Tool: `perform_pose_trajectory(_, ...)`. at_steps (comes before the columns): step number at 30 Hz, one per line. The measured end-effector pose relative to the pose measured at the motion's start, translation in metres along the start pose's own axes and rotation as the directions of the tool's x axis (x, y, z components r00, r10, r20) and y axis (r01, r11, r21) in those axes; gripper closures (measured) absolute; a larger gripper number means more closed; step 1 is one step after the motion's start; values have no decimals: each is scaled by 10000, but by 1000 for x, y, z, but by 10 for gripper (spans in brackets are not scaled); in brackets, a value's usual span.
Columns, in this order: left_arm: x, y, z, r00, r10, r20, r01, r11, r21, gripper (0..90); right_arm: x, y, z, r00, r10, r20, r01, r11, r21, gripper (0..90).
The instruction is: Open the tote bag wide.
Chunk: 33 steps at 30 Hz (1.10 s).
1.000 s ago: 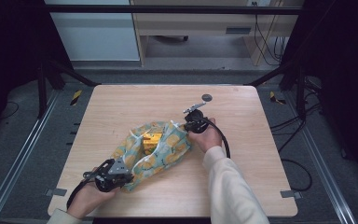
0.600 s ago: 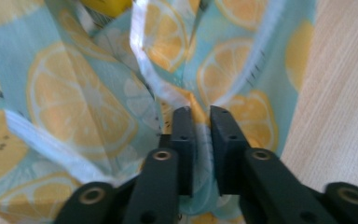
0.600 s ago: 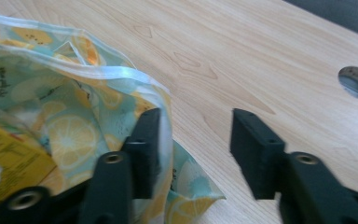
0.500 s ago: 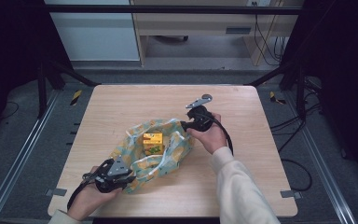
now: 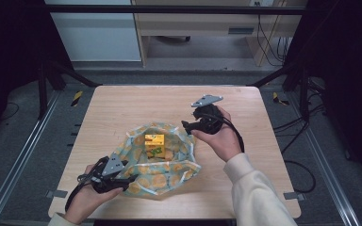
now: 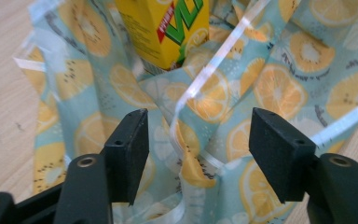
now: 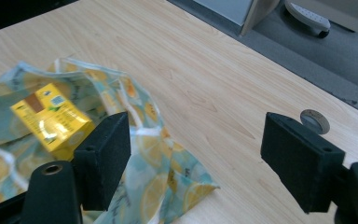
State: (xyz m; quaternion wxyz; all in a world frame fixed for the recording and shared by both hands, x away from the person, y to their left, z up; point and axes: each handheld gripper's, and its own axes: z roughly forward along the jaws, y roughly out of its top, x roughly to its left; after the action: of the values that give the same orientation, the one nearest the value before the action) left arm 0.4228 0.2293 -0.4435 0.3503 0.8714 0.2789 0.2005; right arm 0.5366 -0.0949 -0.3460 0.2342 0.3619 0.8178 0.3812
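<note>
Both tools' jaws have just been opening: left tool (image 5: 122,181) spread over fruit-print bag (image 5: 162,172), right tool (image 5: 188,127) spread, above surface (image 5: 122,108); yellow carton (image 5: 154,143) inside bag.

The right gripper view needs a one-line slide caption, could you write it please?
Open right gripper above the table, beside fruit-print cloth under a yellow carton.

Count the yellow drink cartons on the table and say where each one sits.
1. A yellow rectangular drink carton stands in the middle of the opened fruit-patterned plastic wrap; folds could hide others.
</note>
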Motion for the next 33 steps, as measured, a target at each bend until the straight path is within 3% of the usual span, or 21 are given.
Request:
perform_pose_trajectory(5, 6, 3, -8, 9997, -83, -237, 80, 9999, -137, 351, 14, -13, -25, 9995, -264, -157, 260, 9993, -265, 225)
perform_pose_trajectory(9, 17, 7, -15, 9982, -40, -602, 33, 9999, -121, 334, 23, -36, -45, 9997, -106, -202, 96, 9988, -479, 217)
perform_pose_trajectory(13, 32, 12, -18, 9949, -269, -968, 242, 9993, -286, 333, 33, -63, -55, 9994, 105, -339, -120, 9989, -445, 213)
perform_pose_trajectory(18, 51, 22, -1, 9923, -266, -1209, 261, 9996, -56, 336, 46, -90, -45, 9959, 438, -790, -444, 9990, -65, 203)
perform_pose_trajectory(21, 61, 27, 13, 9907, -217, -1342, 234, 9997, 113, 336, 54, -101, -30, 9926, 572, -1070, -550, 9982, 237, 195)
perform_pose_trajectory(25, 71, 29, 33, 9926, -341, -1169, 371, 9990, 234, 373, 61, -111, -8, 9895, 750, -1232, -652, 9945, 823, 182)
perform_pose_trajectory(26, 73, 28, 39, 9937, -252, -1091, 302, 9985, 447, 388, 62, -113, -4, 9897, 737, -1226, -620, 9934, 967, 189)
perform_pose_trajectory(27, 73, 27, 43, 9939, -371, -1036, 414, 9984, 391, 412, 63, -116, 3, 9885, 847, -1253, -691, 9899, 1239, 206)
perform_pose_trajectory(28, 74, 26, 46, 9953, -213, -948, 266, 9981, 557, 453, 64, -119, 8, 9876, 859, -1312, -673, 9878, 1405, 223)
perform_pose_trajectory(31, 75, 24, 54, 9964, -286, -793, 332, 9978, 576, 620, 65, -126, 20, 9849, 799, -1534, -521, 9828, 1771, 418)
perform_pose_trajectory(33, 77, 24, 57, 9966, -222, -790, 276, 9974, 671, 732, 65, -129, 24, 9864, 716, -1478, -427, 9808, 1901, 629)
